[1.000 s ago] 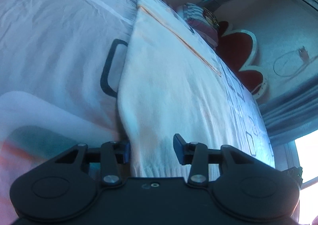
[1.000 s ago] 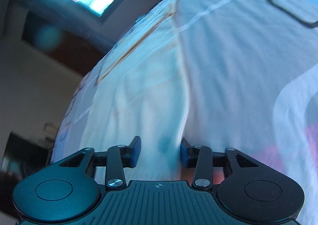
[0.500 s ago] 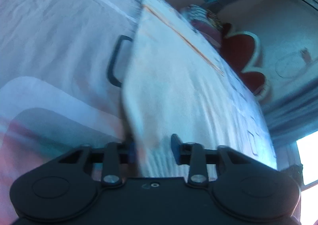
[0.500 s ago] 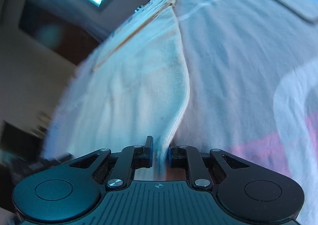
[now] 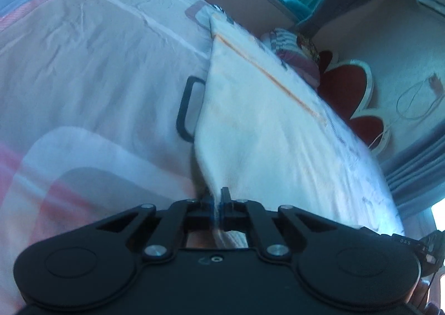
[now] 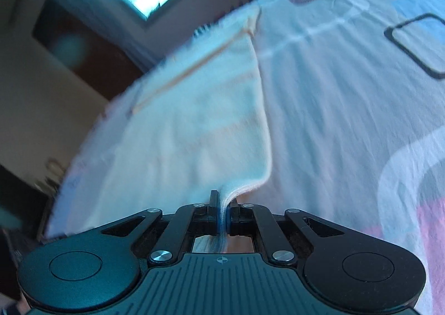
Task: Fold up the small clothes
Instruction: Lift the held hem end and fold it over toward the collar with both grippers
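Your left gripper [image 5: 217, 205] and right gripper [image 6: 221, 210] have just closed, pinching the cream cloth [image 5: 261, 131] on the bed [image 5: 91, 70]; its near edge is hidden behind the fingers.

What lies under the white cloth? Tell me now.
The patterned bedsheet lies under the white cloth; a black rectangle print runs beneath its edge. Whatever else it covers is hidden.

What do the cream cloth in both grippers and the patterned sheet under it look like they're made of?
Cream cloth: soft knit or terry-like fabric, matte, a bit fuzzy; it bunches into thin layers where the right gripper pinches it, and an orange stripe runs near its far edge. Motion blur leaves the weave uncertain. Patterned sheet: thin woven, probably cotton, matte, with fine creases and printed shapes.
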